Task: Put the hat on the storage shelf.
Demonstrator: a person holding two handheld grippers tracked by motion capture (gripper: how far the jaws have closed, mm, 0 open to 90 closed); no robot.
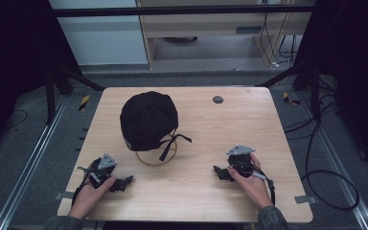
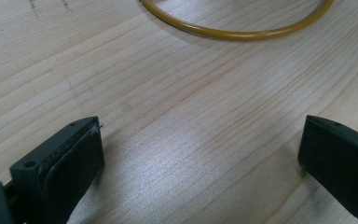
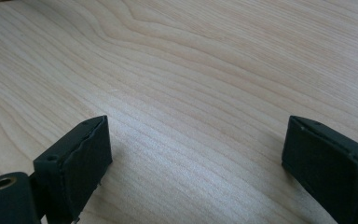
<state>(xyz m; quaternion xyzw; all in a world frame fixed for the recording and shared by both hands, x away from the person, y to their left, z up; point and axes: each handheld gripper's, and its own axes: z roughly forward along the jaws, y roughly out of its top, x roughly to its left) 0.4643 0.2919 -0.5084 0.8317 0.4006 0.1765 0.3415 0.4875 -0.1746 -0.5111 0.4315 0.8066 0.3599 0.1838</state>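
Note:
A black cap (image 1: 148,120) sits on a stand with a yellow ring base (image 1: 157,160) near the middle of the wooden table (image 1: 211,129); a black strap hangs from its right side. My left gripper (image 1: 123,183) rests on the table at the front left, open, its jaws wide apart with bare wood between them. In the left gripper view the yellow ring (image 2: 235,32) lies ahead of the left gripper (image 2: 200,154). My right gripper (image 1: 220,173) rests at the front right, also open. Only wood grain lies between the jaws of the right gripper (image 3: 196,154).
A small grey round disc (image 1: 217,99) is set in the table near its back edge. Cables lie on the floor to the right (image 1: 326,187). Metal frame rails (image 1: 28,163) run along both sides of the table.

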